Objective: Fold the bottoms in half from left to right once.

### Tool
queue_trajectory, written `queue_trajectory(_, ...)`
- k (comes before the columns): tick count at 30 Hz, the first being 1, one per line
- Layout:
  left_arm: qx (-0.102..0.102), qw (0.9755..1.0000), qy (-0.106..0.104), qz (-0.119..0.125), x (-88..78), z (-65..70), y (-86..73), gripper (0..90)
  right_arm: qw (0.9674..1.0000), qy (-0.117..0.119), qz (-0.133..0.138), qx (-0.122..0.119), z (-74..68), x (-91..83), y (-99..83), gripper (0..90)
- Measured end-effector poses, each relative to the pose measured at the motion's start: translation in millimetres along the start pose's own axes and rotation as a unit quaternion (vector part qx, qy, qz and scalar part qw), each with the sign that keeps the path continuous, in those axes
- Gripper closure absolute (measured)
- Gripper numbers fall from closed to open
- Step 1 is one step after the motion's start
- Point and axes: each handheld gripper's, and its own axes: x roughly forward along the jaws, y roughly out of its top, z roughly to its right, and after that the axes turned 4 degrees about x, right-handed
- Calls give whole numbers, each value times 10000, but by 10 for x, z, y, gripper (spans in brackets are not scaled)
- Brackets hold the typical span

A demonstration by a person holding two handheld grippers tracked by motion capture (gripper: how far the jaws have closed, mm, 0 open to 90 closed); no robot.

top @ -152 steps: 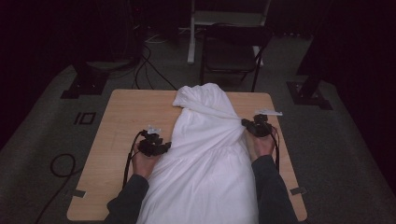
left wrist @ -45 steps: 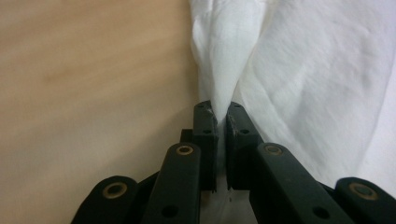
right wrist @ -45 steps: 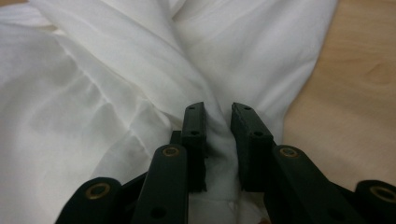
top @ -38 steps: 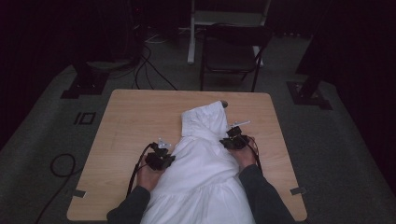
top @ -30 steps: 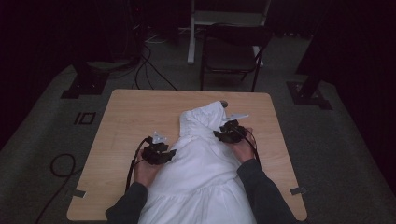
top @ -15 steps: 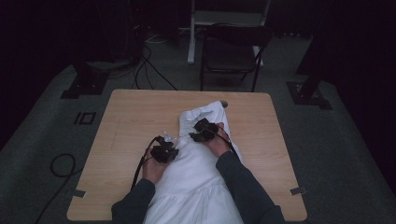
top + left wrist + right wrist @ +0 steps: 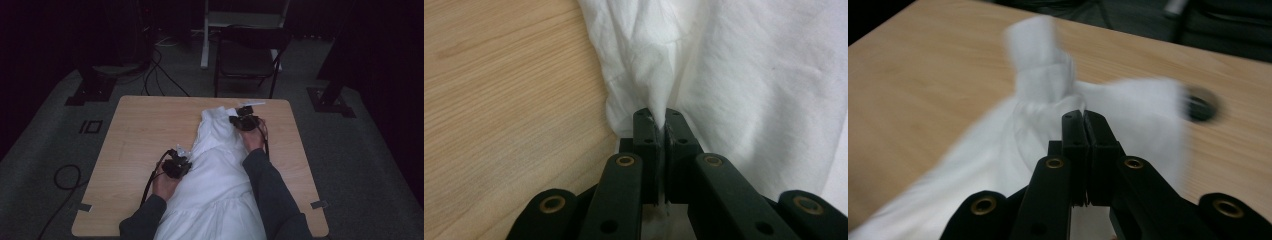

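A white garment (image 7: 215, 175) lies lengthwise on the wooden table (image 7: 145, 130), narrow at the far end and running off the near edge. My left gripper (image 7: 176, 165) sits at its left edge. In the left gripper view the jaws are shut on a pinched fold of the white cloth (image 7: 659, 75). My right gripper (image 7: 243, 121) is at the garment's far right corner. Its jaws have just closed, and in the right gripper view they are shut on bunched white cloth (image 7: 1043, 80), which is blurred by motion.
Bare wood lies to the left of the garment (image 7: 499, 100) and beyond it (image 7: 923, 60). A dark round blurred thing (image 7: 1200, 107) sits on the table past the cloth. A dark chair (image 7: 250, 55) stands behind the table, with cables (image 7: 160, 70) on the floor.
My right hand has swung from the middle of the garment out to its far right corner, pulling the cloth that way. The left hand has stayed put.
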Motion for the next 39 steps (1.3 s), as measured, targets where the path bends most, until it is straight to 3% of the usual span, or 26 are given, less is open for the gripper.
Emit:
queue_trajectory(2,-27,10000,21,-24,-6,1,3,828,9998,-129,-3,163,174,-51,-28,888)
queue_trajectory(5,-151,9999,-6,-5,-5,-13,10,659,9991,-202,16,382,365,-100,-81,882)
queue_trajectory(6,-200,9998,-22,35,-12,-26,17,594,9988,-214,40,434,409,-108,-98,857)
queue_trajectory(8,-259,9995,-87,152,-52,-57,41,547,9982,-267,-17,528,456,-106,-130,716)
queue_trajectory(10,-256,9994,-68,233,-98,-79,87,516,9983,-164,-92,557,466,-113,-168,613)
queue_trajectory(13,-239,9991,-71,332,-146,-108,179,492,9986,-115,-241,450,428,-125,-262,552)
queue_trajectory(22,-140,9995,12,294,-24,-177,494,478,9944,36,-891,573,354,88,-648,508)
queue_trajectory(26,-252,9993,26,269,69,-231,576,479,9930,-22,-956,690,383,162,-655,612)
queue_trajectory(27,-319,9992,68,236,144,-262,623,479,9924,-3,-995,725,397,184,-648,677)
queue_trajectory(28,-360,9991,62,221,178,-273,636,478,9925,-61,-1006,692,424,211,-610,814)
queue_trajectory(30,-355,9992,86,132,251,-282,655,479,9928,-130,-979,683,446,219,-558,872)
queue_trajectory(33,-386,9992,98,59,343,-280,656,482,9939,-269,-919,548,450,211,-493,883)
queue_trajectory(34,-400,9992,96,19,373,-280,652,485,9942,-519,-821,461,445,188,-429,883)
queue_trajectory(36,-421,9990,110,-35,418,-281,645,487,9942,-693,-696,438,453,163,-379,876)
queue_trajectory(39,-442,9989,118,-110,473,-296,631,488,9925,-724,-925,342,439,223,-412,817)
